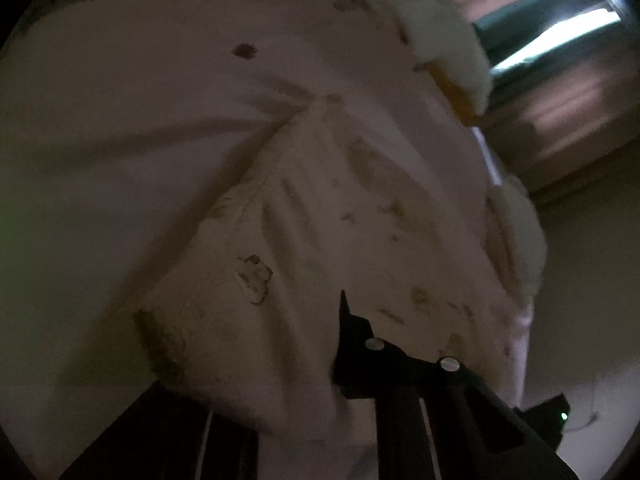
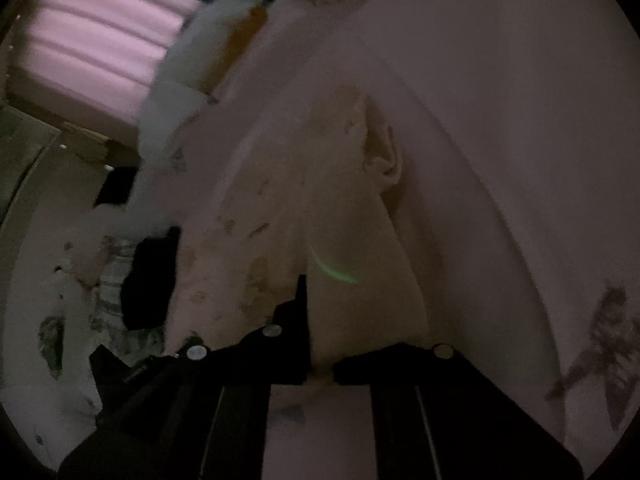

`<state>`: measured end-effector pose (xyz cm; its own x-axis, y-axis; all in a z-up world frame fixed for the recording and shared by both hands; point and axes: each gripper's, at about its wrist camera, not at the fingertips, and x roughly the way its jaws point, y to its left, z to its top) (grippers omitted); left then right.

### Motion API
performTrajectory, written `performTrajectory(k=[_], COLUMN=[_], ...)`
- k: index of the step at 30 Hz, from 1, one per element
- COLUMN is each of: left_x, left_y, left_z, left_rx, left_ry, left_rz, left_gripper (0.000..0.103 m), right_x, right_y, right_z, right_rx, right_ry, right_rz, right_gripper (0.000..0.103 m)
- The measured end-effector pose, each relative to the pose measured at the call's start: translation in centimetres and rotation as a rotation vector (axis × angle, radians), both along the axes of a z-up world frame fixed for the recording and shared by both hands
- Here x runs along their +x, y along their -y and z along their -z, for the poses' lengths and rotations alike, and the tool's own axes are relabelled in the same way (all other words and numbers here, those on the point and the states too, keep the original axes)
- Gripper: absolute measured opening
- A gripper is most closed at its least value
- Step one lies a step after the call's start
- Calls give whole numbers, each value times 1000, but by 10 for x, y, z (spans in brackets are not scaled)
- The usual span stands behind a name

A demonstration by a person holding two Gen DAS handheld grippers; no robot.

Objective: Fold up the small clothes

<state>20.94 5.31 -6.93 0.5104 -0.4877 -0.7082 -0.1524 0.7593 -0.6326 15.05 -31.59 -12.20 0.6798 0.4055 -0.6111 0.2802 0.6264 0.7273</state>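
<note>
A small cream garment (image 1: 320, 208) with faint brown prints and fluffy white trim hangs close in front of the left wrist camera and fills most of the view. My left gripper (image 1: 320, 360) is shut on a fold of it; one black finger (image 1: 356, 344) shows, the other is hidden under cloth. In the right wrist view the same cream garment (image 2: 360, 220) drapes over the lens. My right gripper (image 2: 320, 364) is shut on a bunched edge of it, held between both black fingers (image 2: 292, 320).
A pink striped surface (image 2: 100, 40) lies at upper left of the right view and also shows at upper right of the left view (image 1: 560, 112). A pile of other patterned clothes (image 2: 80, 300) lies at lower left. A black object (image 2: 148, 280) sits beside it.
</note>
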Motion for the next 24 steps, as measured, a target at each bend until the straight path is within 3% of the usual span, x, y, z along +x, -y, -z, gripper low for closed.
performTrajectory(k=[7, 13, 17, 24], left_x=[-73, -137, -145, -162], left_y=[-19, -32, -23, -14], left_z=[-17, 4, 3, -7], left_rx=[8, 3, 88, 258], left_ry=[27, -26, 6, 30], left_rz=[95, 98, 90, 105], left_gripper=[13, 13, 13, 13], right_x=[-56, -129, -149, -167], right_y=[-7, -31, -35, -21], right_z=[-28, -24, -15, -19], right_rx=[-47, -152, -253, -267], right_ry=[48, 1, -33, -54], right_rz=[-97, -174, -156, -100], right_gripper=[8, 8, 8, 8])
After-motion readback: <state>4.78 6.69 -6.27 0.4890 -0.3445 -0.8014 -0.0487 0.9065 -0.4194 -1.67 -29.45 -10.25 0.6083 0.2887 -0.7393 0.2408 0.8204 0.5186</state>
